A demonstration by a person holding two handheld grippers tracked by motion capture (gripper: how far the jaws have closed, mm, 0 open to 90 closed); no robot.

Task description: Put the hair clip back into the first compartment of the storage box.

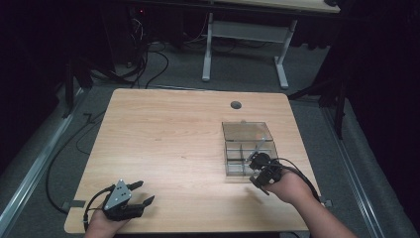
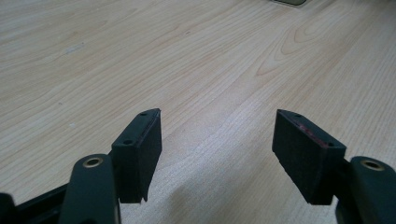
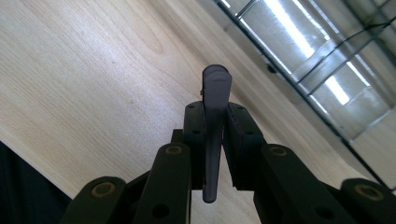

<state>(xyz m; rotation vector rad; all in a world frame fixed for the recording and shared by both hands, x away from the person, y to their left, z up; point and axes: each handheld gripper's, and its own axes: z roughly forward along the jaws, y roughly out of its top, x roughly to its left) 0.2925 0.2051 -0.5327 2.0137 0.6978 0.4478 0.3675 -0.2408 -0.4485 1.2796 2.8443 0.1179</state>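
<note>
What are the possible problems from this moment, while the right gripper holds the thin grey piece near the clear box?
1. The right gripper pinches the thin grey piece on a narrow part only, so it may swivel or slip out.
2. The clear box has slim dividers, so the piece might catch on one or land in the wrong compartment.
3. The left gripper is open and far from the box, so a push may shift it.
</note>
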